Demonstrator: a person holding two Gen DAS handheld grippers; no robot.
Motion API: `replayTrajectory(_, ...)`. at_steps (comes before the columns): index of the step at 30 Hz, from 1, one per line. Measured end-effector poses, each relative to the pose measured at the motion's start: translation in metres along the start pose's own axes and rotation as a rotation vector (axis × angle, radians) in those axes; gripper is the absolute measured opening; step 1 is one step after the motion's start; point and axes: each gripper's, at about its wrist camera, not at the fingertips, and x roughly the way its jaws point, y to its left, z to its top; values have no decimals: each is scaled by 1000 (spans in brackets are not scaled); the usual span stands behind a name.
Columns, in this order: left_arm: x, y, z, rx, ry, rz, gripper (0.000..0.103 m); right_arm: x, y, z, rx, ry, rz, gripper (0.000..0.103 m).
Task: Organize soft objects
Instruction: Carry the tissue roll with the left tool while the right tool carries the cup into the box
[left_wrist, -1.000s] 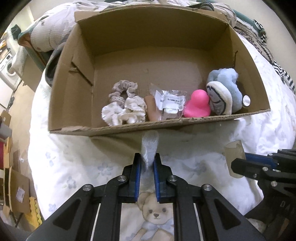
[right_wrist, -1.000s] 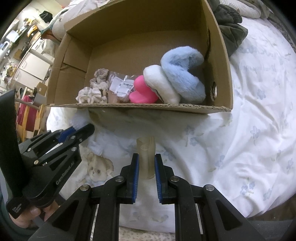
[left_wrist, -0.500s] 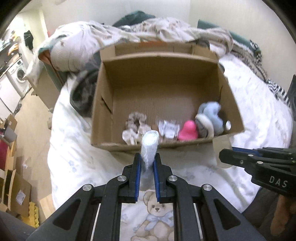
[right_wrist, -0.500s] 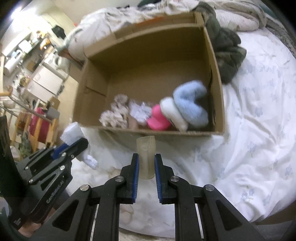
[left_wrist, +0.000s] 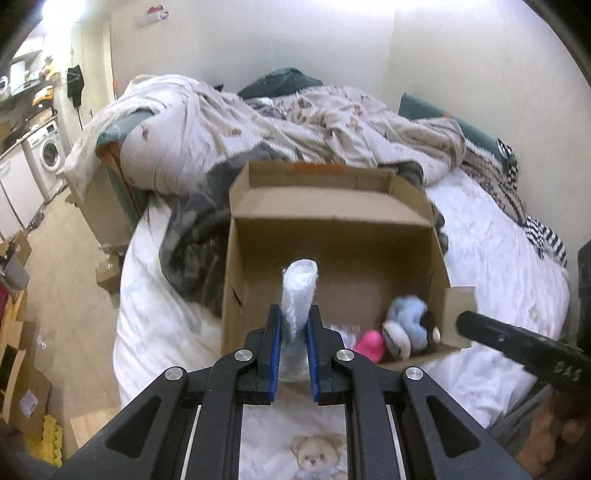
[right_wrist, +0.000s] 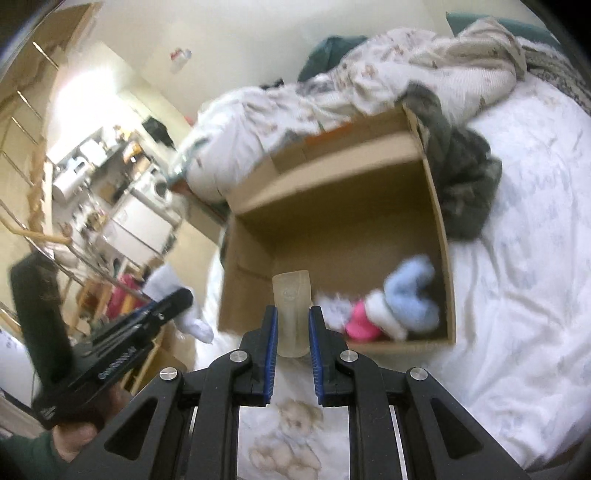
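Observation:
An open cardboard box (left_wrist: 332, 218) (right_wrist: 332, 177) lies on the white bed. Inside are a pink duck toy (left_wrist: 369, 341) (right_wrist: 360, 321), a blue-and-white fluffy toy (left_wrist: 406, 321) (right_wrist: 410, 299) and a plastic packet. My left gripper (left_wrist: 293, 325) is shut on a pale blue fluffy cloth (left_wrist: 299, 291), held up in front of the box. My right gripper (right_wrist: 291, 325) is shut on a beige translucent soft pad (right_wrist: 291, 306), also raised before the box. The pad shows in the left wrist view (left_wrist: 456, 314), the left gripper in the right wrist view (right_wrist: 147, 317).
A rumpled duvet (left_wrist: 258, 122) and dark clothes (right_wrist: 465, 184) lie behind and beside the box. A teddy-bear print (left_wrist: 314, 454) is on the sheet below me. A washing machine (left_wrist: 48, 155) and cartons stand at the left.
Both grippers have risen and pulled back from the box, each still gripping its item. The box looks smaller and the room behind it has come into view.

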Motion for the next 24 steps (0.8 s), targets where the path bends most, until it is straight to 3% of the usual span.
replayTrajectory(4, 6, 7, 19, -2, -12, 7, 12, 0, 2, 21, 10, -23, 13, 18)
replayTrajectory(8, 24, 9, 24, 9, -2, 11, 12, 7, -5, 33, -14, -25, -31, 18)
replayTrajectory(16, 75, 14, -5, -8, 122, -26, 12, 38, -39, 18, 73, 43, -91, 18)
replayTrajectory(24, 89, 12, -12, -28, 154, -44, 12, 60, -38, 12, 60, 98, -97, 18)
